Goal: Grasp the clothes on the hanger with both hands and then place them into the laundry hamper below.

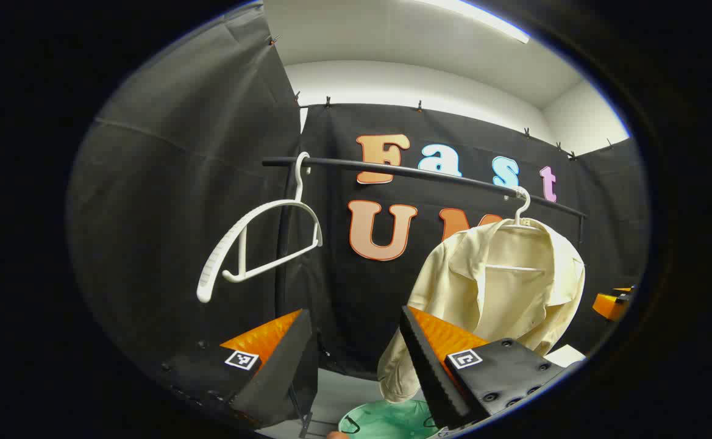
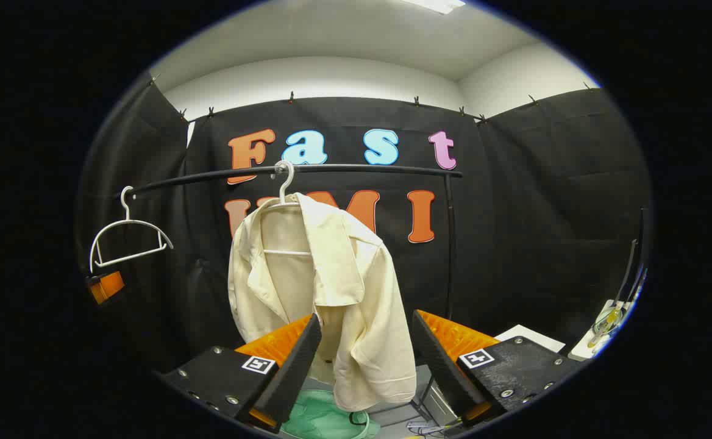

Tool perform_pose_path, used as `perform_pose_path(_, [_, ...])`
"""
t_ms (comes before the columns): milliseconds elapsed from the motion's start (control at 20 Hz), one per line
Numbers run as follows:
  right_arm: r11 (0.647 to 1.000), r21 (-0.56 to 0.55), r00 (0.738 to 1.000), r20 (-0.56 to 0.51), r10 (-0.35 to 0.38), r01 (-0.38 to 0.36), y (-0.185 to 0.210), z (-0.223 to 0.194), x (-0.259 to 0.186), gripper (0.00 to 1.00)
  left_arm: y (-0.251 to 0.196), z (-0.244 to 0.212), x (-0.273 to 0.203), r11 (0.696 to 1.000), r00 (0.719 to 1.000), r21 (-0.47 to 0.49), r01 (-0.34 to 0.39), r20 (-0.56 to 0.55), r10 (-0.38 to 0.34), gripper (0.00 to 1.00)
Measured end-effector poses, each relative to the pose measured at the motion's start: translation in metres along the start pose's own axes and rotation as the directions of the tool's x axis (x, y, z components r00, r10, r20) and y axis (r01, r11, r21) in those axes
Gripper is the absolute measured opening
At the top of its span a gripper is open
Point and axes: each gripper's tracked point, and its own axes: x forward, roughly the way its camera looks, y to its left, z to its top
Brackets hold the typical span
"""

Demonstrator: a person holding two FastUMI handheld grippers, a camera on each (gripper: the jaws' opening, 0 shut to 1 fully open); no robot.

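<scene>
A cream shirt (image 2: pixel 319 286) hangs limp on a white hanger (image 2: pixel 283 183) above the green laundry hamper (image 2: pixel 319 421), looking light, soft and floppy, best pinched at each shoulder, while the left gripper (image 1: pixel 356 360) and right gripper (image 2: pixel 365 360) both gape empty

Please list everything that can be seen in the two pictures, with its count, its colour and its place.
shirt: one, cream, hanging on a white hanger on the rail, above the hamper.
shirt hanger: one, white, hooked on the rail, under the shirt.
bare hanger: one, white, hooked near the rail's end, apart from the shirt.
rail: one, black, horizontal, in front of the cloth wall.
laundry hamper: one, green, on the floor below the shirt.
left gripper: one, black and orange, open, short of the shirt.
right gripper: one, black and orange, open, its fingers either side of the shirt's hem in the picture.
</scene>
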Motion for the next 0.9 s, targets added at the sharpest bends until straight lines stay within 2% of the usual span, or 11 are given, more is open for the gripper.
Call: perform_pose_path(900, [1.0, -0.004, 1.0, -0.024, 0.006, -0.006, 0.006, -0.012, 0.01, 0.94, 0.003, 0.002, 0.007, 1.0, 1.0, 0.02, -0.006, 0.002, 0.006, 0.96])
